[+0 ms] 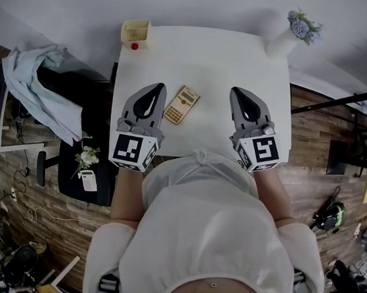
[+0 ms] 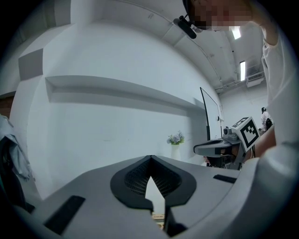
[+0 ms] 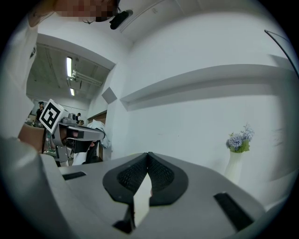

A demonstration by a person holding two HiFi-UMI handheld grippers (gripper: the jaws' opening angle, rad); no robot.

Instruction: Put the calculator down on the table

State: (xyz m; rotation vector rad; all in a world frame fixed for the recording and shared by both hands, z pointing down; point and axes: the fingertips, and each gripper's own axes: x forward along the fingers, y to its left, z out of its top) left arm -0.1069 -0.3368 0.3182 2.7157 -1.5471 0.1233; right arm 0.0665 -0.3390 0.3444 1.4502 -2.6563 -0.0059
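- Calculator [image 1: 182, 104]: tan-gold, lying flat on the white tabletop [image 1: 208, 57], keypad up, long axis set diagonally.
- Position: left of the tabletop's middle, in the half toward the near edge, between the two grippers and closer to the left one.
- Nothing grips the calculator. In the head view a narrow strip of bare tabletop shows between it and the left gripper's tip.
- Left gripper [image 1: 157, 88]: over the tabletop near the left edge, pointing toward the far edge. In its own view the jaws meet at the tip, with nothing between the pads.
- Right gripper [image 1: 238, 92]: over the right half of the tabletop, also pointing toward the far edge, well apart from the calculator. In its own view the jaws are closed together and hold nothing.
- Marker cube [image 1: 133, 150] of the left gripper sits at the near edge of the tabletop. The right gripper's cube sits at the same edge, further right.
- Far right corner: white vase [image 1: 282, 41] standing upright, with pale blue flowers [image 1: 303, 24].
- Far left corner: small yellow box [image 1: 136, 30], with a small red object [image 1: 135, 46] just beside it on the near side.
- Off the left edge: dark chair [image 1: 87, 92] with a light cloth [image 1: 34, 79] draped over it.
- Person [image 1: 209, 226] in a white top stands at the near edge, one gripper in each hand.
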